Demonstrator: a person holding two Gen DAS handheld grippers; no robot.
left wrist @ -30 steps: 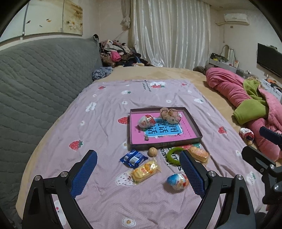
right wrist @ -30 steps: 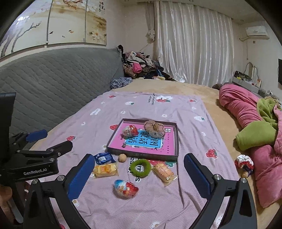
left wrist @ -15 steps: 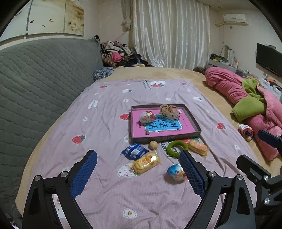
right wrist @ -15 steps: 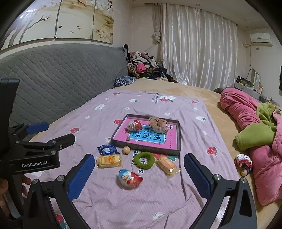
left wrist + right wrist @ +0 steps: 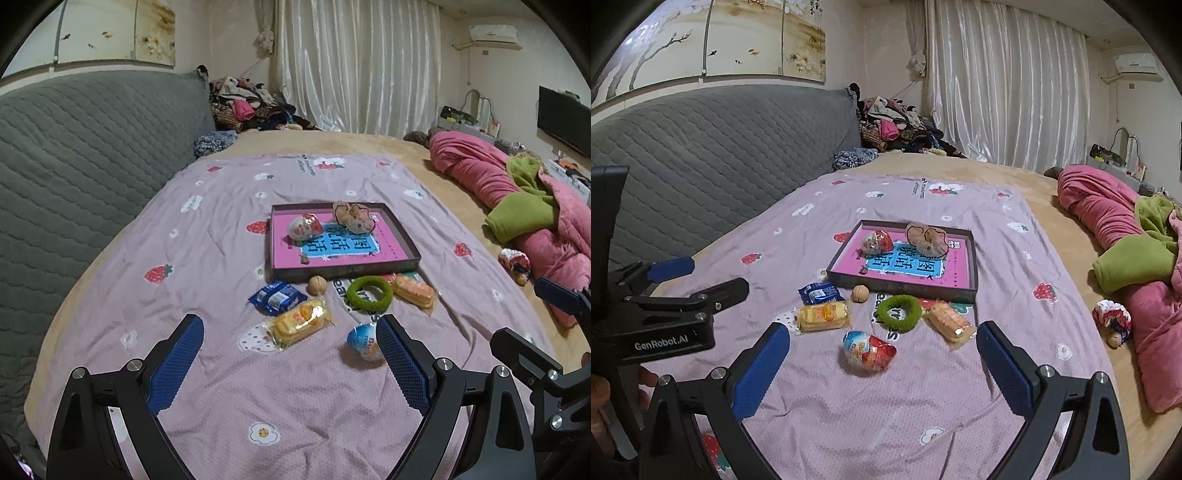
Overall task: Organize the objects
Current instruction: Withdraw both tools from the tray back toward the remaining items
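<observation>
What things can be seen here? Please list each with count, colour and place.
tray: 1, dark rim, pink floor, mid sheet
egg in tray: 1, white-red, tray's left
scrunchie in tray: 1, beige, tray's far edge
nut: 1, tan, before tray
blue packet: 1, left of nut
yellow cake: 1, wrapped, near blue packet
green ring: 1, before tray
orange cake: 1, wrapped, right of ring
near egg: 1, blue-red, nearest
sheet: 1, lilac, on bed
quilt: 1, pink, right
left gripper: open
right gripper: open

Both hand-held grippers have drawn back from the tray point(image 5: 406, 240).
</observation>
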